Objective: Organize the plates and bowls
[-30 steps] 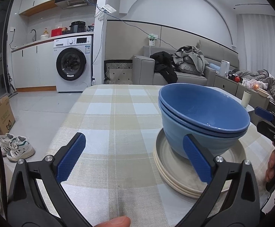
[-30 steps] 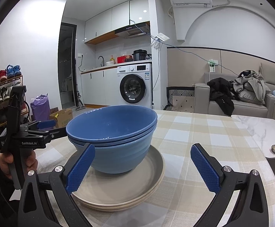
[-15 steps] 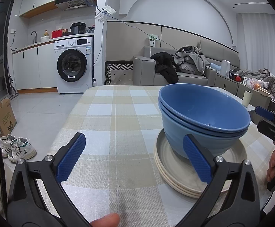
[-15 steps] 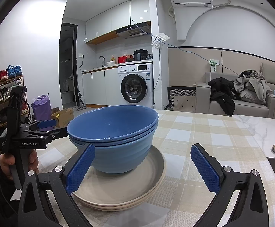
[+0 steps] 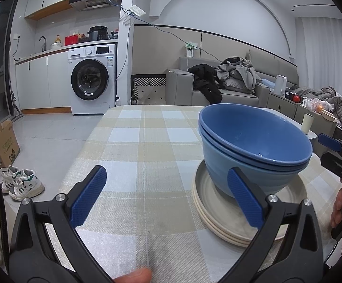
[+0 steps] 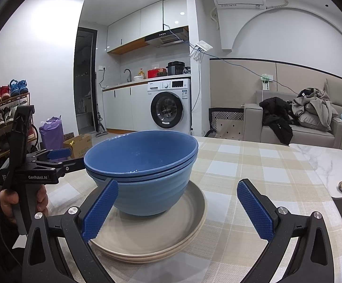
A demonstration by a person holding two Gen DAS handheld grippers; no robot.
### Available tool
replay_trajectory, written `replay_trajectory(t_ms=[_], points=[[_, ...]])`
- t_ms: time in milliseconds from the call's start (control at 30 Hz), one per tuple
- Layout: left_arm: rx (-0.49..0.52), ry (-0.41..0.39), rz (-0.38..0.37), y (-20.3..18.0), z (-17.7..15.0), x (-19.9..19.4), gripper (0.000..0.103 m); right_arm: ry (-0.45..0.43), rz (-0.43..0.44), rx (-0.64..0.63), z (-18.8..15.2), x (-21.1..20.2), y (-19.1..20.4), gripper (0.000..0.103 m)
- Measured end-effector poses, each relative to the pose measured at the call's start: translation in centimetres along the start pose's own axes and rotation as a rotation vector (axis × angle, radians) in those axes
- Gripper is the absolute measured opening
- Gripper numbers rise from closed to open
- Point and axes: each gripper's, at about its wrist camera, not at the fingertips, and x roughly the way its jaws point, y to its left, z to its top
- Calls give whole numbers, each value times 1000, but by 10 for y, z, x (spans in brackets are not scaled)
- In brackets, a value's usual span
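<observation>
Bowls (image 6: 142,165) sit nested on stacked plates (image 6: 171,235); both my tools, left (image 5: 168,195) and right (image 6: 175,210), are spread; I should withdraw without bumping the stack at 11 o'clock.

Two blue bowls (image 6: 145,165) sit nested together, at the centre of a stack of three cream plates (image 6: 171,240). One desk (image 6: 230,165) carries them. Two hand-held grippers appear: the left hand-held gripper (image 5: 164,198) and the right hand-held gripper (image 6: 178,210), one at 9 o'clock, one at 3 o'clock.
</observation>
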Motion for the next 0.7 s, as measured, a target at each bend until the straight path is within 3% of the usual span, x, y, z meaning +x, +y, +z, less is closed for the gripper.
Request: replay_trajectory(t_ms=[700], points=[[3, -2, -5, 1, 0, 1, 102, 2, 3, -1, 0, 0, 1, 103]])
